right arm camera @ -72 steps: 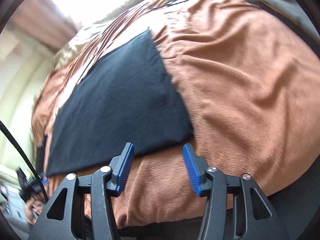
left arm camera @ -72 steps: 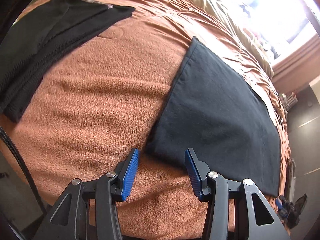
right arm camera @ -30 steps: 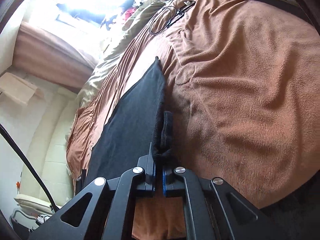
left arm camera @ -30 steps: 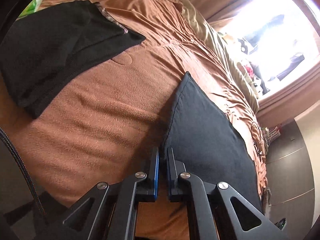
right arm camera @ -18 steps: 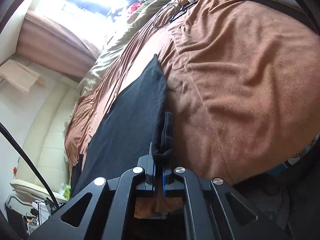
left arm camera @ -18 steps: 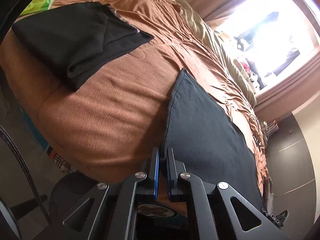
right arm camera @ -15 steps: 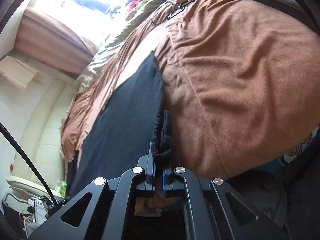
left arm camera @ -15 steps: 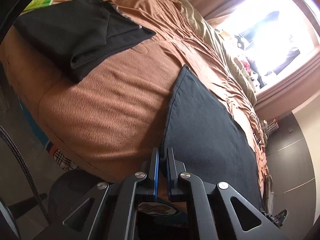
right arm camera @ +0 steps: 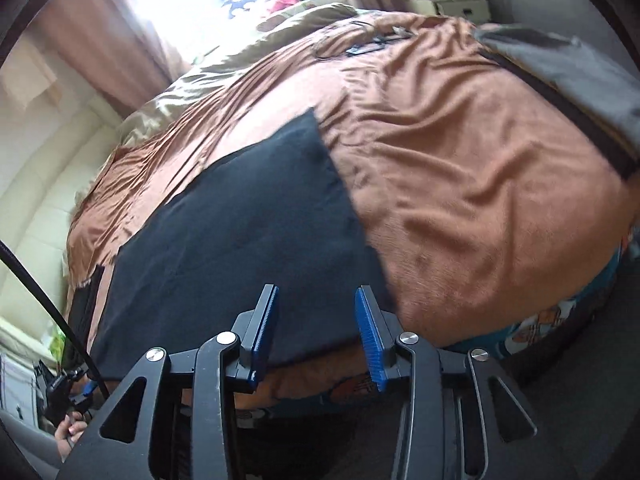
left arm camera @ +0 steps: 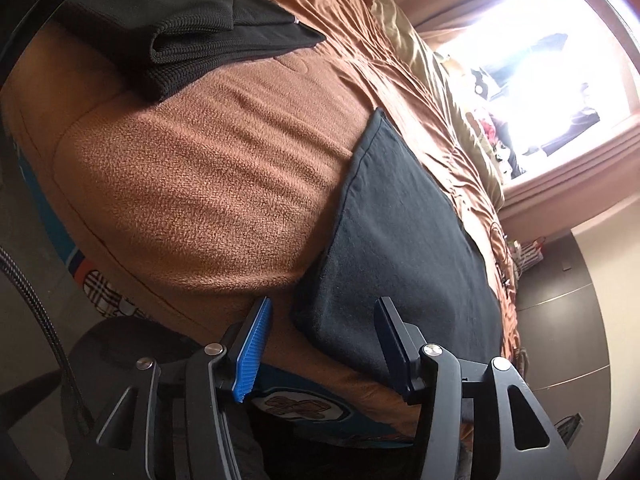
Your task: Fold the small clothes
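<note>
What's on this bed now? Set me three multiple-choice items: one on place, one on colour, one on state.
1. The flat dark cloth lies:
A. on the floor
B. on the brown blanket, by the bed's near edge
C. over a chair

2. The pads of the left gripper are:
A. red
B. green
C. blue

3. The left gripper is:
A. open, pressing nothing
B. shut on the cloth
C. out of view

Key:
1 B, the cloth lies spread on the blanket.
2 C, the ribbed pad is blue.
3 A, its jaws have just been opening, and the cloth's corner shows unpressed between them.
</note>
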A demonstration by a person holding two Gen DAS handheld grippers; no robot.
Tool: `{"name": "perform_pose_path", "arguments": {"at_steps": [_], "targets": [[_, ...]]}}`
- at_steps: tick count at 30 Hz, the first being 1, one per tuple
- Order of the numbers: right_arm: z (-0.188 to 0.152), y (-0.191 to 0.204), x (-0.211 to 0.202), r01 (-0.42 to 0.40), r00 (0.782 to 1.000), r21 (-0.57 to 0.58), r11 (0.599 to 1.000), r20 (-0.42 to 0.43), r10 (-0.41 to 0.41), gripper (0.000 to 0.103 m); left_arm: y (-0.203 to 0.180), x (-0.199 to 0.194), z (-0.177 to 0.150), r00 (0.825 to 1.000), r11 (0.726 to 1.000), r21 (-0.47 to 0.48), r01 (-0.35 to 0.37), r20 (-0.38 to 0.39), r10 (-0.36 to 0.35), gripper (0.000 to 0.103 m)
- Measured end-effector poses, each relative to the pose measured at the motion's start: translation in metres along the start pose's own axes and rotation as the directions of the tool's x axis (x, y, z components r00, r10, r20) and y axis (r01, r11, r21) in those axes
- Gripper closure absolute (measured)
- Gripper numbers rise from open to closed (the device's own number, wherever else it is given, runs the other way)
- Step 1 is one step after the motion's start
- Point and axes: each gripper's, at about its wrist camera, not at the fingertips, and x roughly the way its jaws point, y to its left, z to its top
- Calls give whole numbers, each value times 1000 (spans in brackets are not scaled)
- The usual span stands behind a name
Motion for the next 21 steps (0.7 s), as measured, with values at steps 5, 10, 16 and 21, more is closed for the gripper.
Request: {"name": "perform_pose_path", "arguments": {"at_steps": [5, 10, 16, 21], "targets": [[-4, 56, 20, -50, 998, -106, 993, -51, 45, 66, -4, 5, -1, 999, 999, 1, 50, -10, -50, 56], [-13, 118, 49, -84, 992, -208, 975, -109, 62, 66, -1, 10, -1, 998, 999, -6, 54, -18, -54, 71], [-22, 174, 91, -110, 981, -303, 947, -184, 55, 68, 8, 8, 0, 997, 997, -17, 71, -22, -71, 81], [-24, 207, 131, -123, 971, -360, 925, -237, 37, 74, 11, 5, -1, 997, 997, -21, 78, -21, -79, 84]]}}
